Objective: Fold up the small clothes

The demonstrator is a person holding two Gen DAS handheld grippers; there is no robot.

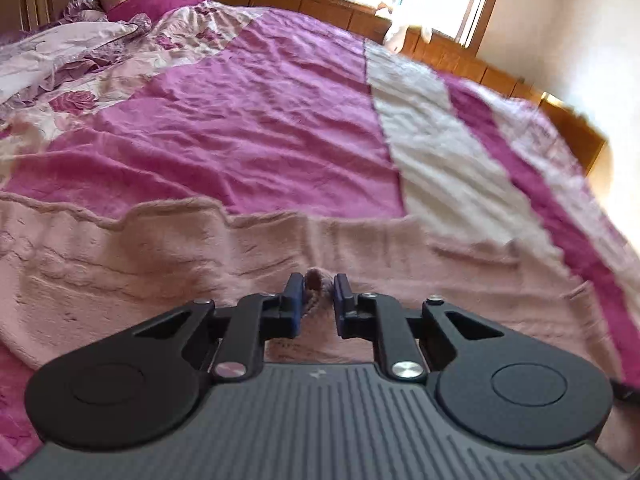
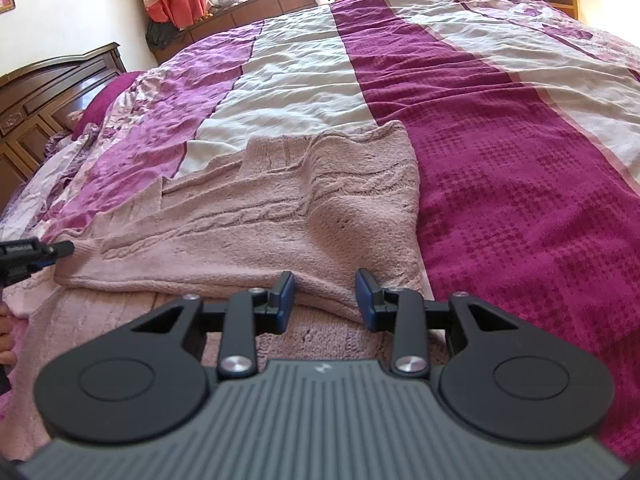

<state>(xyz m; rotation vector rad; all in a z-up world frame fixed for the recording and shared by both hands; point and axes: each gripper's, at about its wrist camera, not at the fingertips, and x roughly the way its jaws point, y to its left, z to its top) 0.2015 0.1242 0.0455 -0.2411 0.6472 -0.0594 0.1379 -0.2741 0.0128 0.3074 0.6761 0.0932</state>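
Note:
A pink cable-knit sweater [image 2: 280, 200] lies on the bed, its near part folded over onto itself. In the right wrist view, my right gripper [image 2: 326, 298] is open, and the sweater's folded front edge lies between its blue pads [image 2: 286, 296]. My left gripper [image 2: 64, 247] shows at the far left of that view, at the sweater's left end. In the left wrist view the sweater [image 1: 160, 264] fills the foreground, and my left gripper [image 1: 317, 300] is shut on a small bunch of its knit.
The bed has a magenta, pink and cream striped cover [image 2: 500, 140]. Rumpled floral bedding [image 1: 60, 52] lies by the dark wooden headboard [image 2: 48, 92]. Low wooden cabinets [image 1: 360, 12] run under the window beyond the bed. A hand [image 2: 5, 340] shows at the left edge.

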